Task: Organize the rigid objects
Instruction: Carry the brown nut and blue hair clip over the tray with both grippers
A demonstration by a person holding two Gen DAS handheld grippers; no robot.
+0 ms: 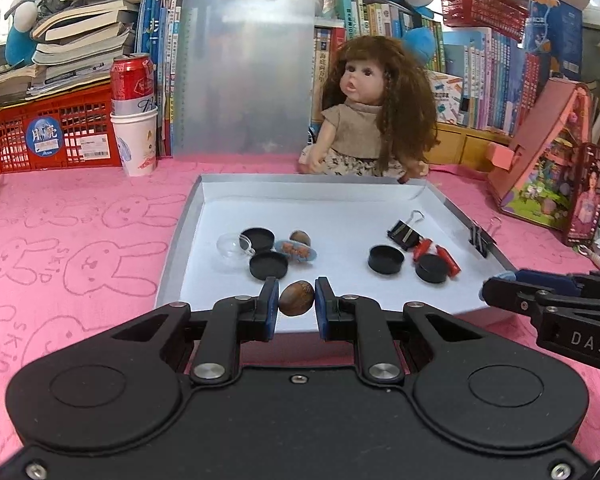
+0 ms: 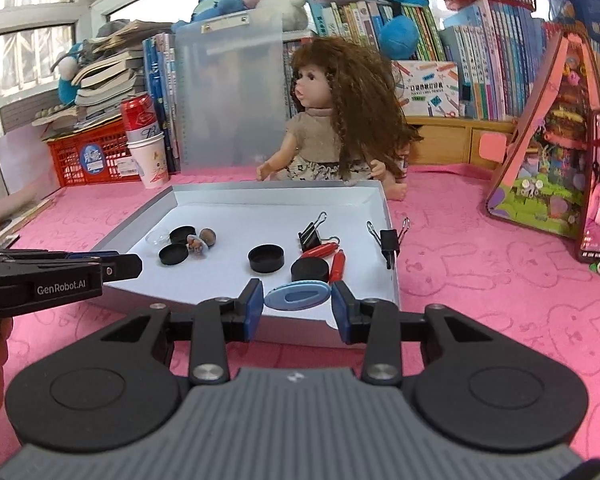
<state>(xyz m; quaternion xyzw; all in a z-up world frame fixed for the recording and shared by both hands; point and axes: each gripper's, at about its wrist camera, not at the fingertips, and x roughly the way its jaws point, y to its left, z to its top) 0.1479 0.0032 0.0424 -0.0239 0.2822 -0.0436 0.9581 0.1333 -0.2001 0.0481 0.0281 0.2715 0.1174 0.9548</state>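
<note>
A nut (image 1: 296, 298) is pinched by the left gripper (image 1: 296, 300) and a blue oval (image 2: 297, 297) by the right gripper (image 2: 297, 300), both at the tray's (image 1: 340, 196) near edge; caps and clips inside the tray seem only partly grouped.

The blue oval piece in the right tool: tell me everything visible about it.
The blue oval piece looks like smooth light-blue plastic, with a darker blue slot-shaped inset along its middle. It lies flat and lengthwise between the pads of the right tool, which is shut on its two ends. It hangs over the near edge of the white tray; whether it touches the tray is unclear.
</note>
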